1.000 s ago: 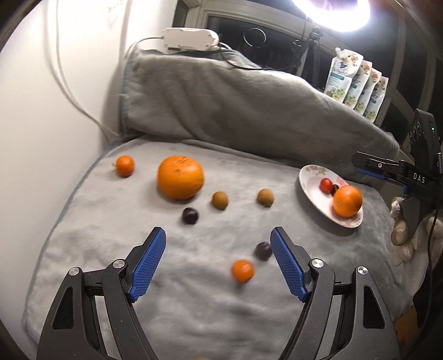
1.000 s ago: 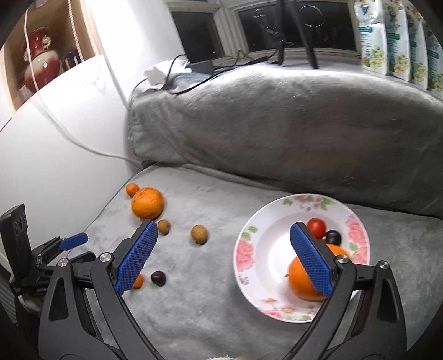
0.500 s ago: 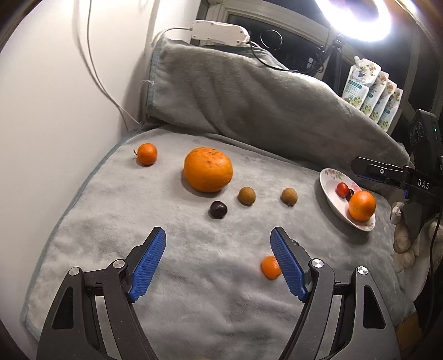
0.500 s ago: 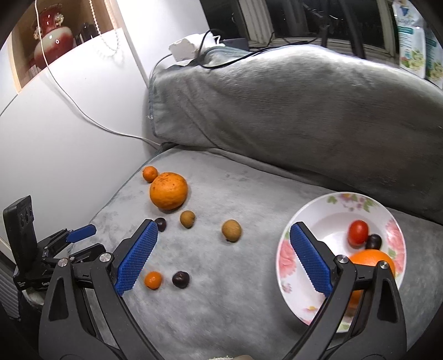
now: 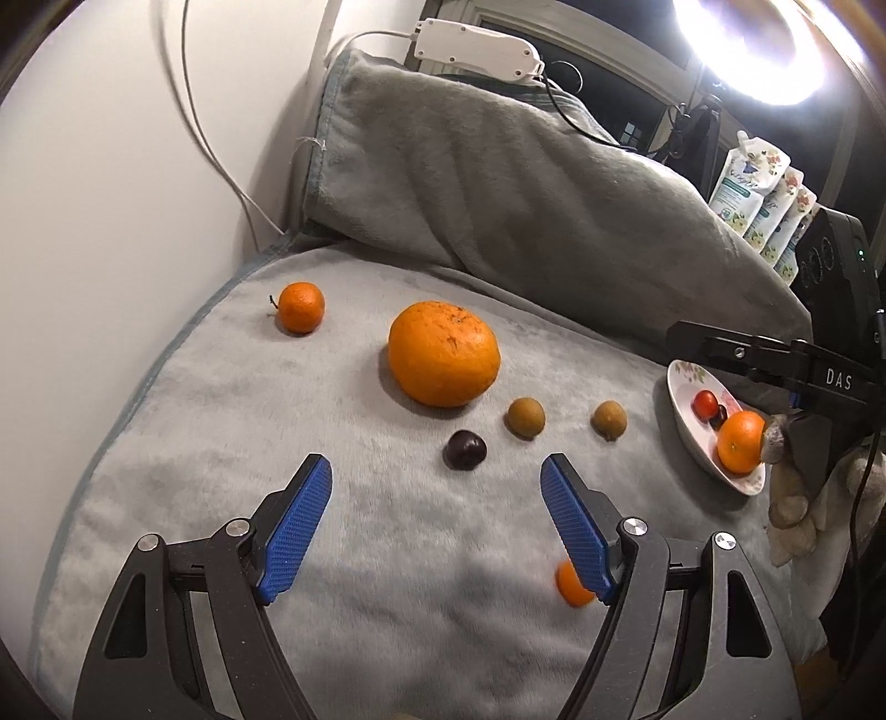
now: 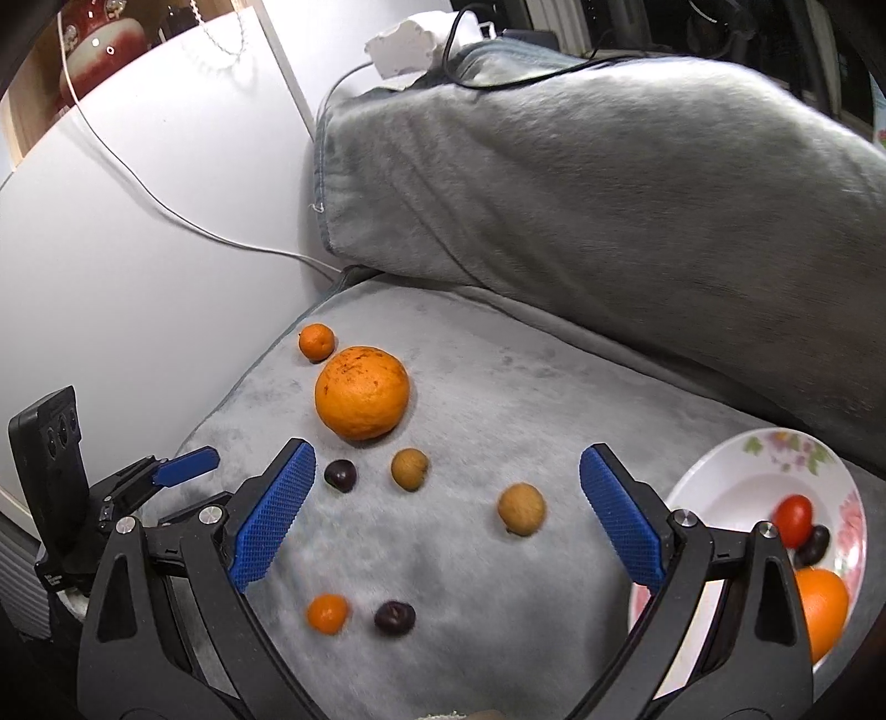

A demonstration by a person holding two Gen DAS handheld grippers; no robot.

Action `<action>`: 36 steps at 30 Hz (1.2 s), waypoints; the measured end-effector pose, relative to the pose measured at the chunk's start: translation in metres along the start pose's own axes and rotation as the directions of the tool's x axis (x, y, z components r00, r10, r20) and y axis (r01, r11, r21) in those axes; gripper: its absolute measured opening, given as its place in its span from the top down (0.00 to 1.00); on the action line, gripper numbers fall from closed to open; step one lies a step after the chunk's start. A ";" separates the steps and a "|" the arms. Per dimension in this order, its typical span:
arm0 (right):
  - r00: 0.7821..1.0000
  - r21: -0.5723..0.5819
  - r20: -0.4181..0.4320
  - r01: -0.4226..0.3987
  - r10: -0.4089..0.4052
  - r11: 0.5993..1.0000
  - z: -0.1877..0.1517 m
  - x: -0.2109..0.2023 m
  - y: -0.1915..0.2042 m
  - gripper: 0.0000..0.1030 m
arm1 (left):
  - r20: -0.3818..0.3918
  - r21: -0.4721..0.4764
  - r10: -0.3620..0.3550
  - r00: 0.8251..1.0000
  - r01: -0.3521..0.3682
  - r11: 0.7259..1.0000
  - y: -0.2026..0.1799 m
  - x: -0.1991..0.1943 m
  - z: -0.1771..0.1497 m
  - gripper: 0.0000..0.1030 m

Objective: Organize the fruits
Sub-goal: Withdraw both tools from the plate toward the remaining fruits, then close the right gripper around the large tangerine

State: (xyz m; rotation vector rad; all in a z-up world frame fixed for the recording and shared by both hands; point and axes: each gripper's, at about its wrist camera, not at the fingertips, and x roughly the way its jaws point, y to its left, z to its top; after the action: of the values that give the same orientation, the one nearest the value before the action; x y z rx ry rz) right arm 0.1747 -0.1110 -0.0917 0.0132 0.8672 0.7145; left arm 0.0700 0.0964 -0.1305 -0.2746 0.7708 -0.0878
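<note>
Fruit lies scattered on a grey blanket (image 5: 387, 554). A big orange (image 5: 443, 353) (image 6: 362, 392) sits at the back, with a small mandarin (image 5: 300, 307) (image 6: 317, 342) to its left. Two brown round fruits (image 5: 526, 418) (image 6: 521, 508) and a dark plum (image 5: 465, 450) (image 6: 340, 475) lie in front of it. Another small mandarin (image 6: 328, 612) and a second dark plum (image 6: 394, 617) lie nearer. A floral plate (image 6: 736, 487) (image 5: 686, 410) holds an orange, a red tomato and a dark fruit. My left gripper (image 5: 436, 487) is open and empty. My right gripper (image 6: 447, 476) is open and empty above the brown fruits.
A grey covered cushion (image 5: 526, 183) rises behind the blanket. A white wall (image 5: 111, 194) with a hanging cable borders the left. A white power strip (image 5: 476, 47) lies on the cushion top. Refill pouches (image 5: 758, 188) stand at the window, under a ring light.
Both grippers have swung left across the blanket and come a little lower. The plate has slid toward the right edge of both views; the loose fruits look nearer. Both jaws stay equally wide.
</note>
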 end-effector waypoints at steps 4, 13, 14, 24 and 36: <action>1.000 -0.010 -0.023 -0.004 0.004 1.000 0.005 0.018 0.003 0.05 | 0.001 0.007 -0.012 1.000 0.012 1.000 0.001 0.008 0.007 0.24; 0.997 -0.002 -0.070 -0.046 0.046 0.999 0.021 0.055 0.014 0.05 | -0.008 0.009 -0.040 0.999 0.040 0.999 0.006 0.025 0.021 0.24; 0.996 0.001 -0.076 -0.050 0.050 0.999 0.023 0.058 0.015 0.05 | -0.014 0.002 -0.048 0.999 0.048 0.999 0.007 0.028 0.022 0.24; 0.980 0.064 -0.144 -0.126 0.134 0.990 0.036 0.096 0.021 0.05 | -0.051 -0.041 -0.113 0.992 0.111 0.993 0.015 0.054 0.036 0.24; 0.952 0.176 -0.190 -0.208 0.241 0.962 0.041 0.127 0.017 0.05 | -0.091 -0.088 -0.153 0.984 0.145 0.985 0.012 0.073 0.046 0.26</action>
State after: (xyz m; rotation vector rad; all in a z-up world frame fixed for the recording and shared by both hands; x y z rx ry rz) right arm 0.2488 -0.0130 -0.1475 0.1805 1.1345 0.8716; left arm 0.1543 0.1051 -0.1514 -0.4076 0.8512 -0.2131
